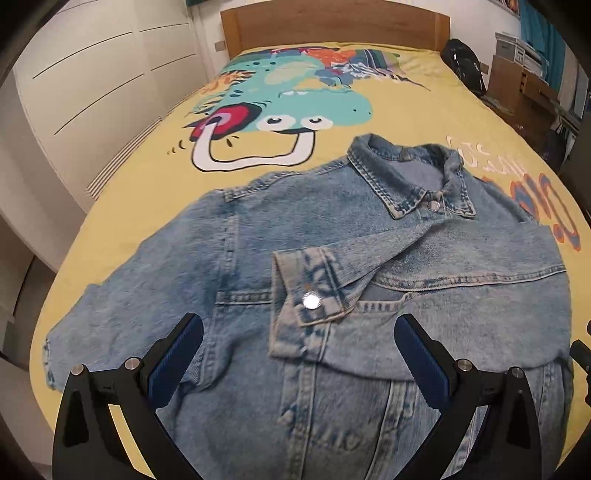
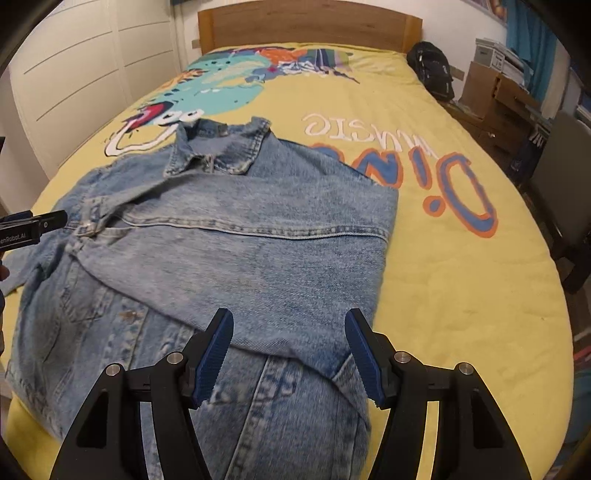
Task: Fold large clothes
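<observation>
Apparently denim jacket (image 1: 369, 266) lay flat on yellow bedspread (image 1: 424, 122), long axis running bottom to top of frame, collar (image 1: 410, 177) toward headboard (image 1: 332, 26), one sleeve folded across chest. Left gripper (image 1: 299, 354) and right gripper (image 2: 290, 350) hovered above hem, jaws spread, holding nothing.
</observation>
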{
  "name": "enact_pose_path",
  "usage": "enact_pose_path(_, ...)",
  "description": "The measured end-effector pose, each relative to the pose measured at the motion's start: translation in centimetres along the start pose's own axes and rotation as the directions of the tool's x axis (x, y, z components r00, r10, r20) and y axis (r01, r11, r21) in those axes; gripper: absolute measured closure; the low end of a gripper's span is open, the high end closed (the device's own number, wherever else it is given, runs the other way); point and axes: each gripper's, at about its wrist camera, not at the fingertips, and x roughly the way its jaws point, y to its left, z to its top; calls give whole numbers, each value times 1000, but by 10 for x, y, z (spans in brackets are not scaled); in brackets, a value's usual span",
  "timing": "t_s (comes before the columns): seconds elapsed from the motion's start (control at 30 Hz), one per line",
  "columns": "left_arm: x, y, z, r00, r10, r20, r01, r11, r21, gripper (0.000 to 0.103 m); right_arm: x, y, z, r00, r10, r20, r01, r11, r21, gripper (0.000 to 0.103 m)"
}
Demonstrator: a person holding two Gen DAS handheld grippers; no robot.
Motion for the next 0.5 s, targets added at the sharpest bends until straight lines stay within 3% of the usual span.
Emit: enact_pose_path(0.5, -59, 63, -41, 999, 34, 17, -32, 996, -79, 1, -76, 18, -21, 996, 10, 91, -8, 1000, -19, 39)
